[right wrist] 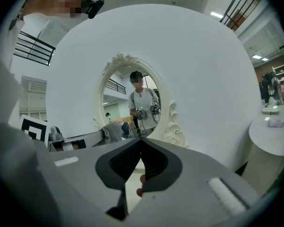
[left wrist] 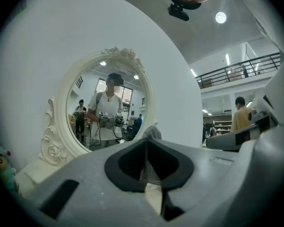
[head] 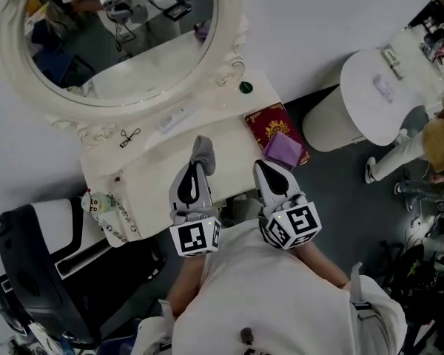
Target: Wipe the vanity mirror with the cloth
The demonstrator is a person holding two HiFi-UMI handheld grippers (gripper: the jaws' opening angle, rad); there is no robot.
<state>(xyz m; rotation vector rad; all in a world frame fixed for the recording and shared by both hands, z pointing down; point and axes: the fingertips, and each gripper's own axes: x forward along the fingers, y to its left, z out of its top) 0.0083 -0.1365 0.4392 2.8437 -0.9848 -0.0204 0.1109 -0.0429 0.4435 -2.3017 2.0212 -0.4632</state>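
The grey cloth (head: 203, 154) is pinched between the closed jaws of the left gripper (head: 199, 167) and hangs over the white vanity table (head: 152, 172), in front of the mirror (head: 118, 35) and apart from it. Its long axis runs away from the person, with the free end pointing toward the mirror. The left gripper view shows only a tuft of cloth above the jaw tips, whereas the right gripper view shows it from the side as a bunched wad. The oval mirror stands upright with its long axis vertical, facing the person. The right gripper (head: 262, 166) has its jaws pressed together on nothing. Only the head view shows the red book (head: 266, 120) just beyond it
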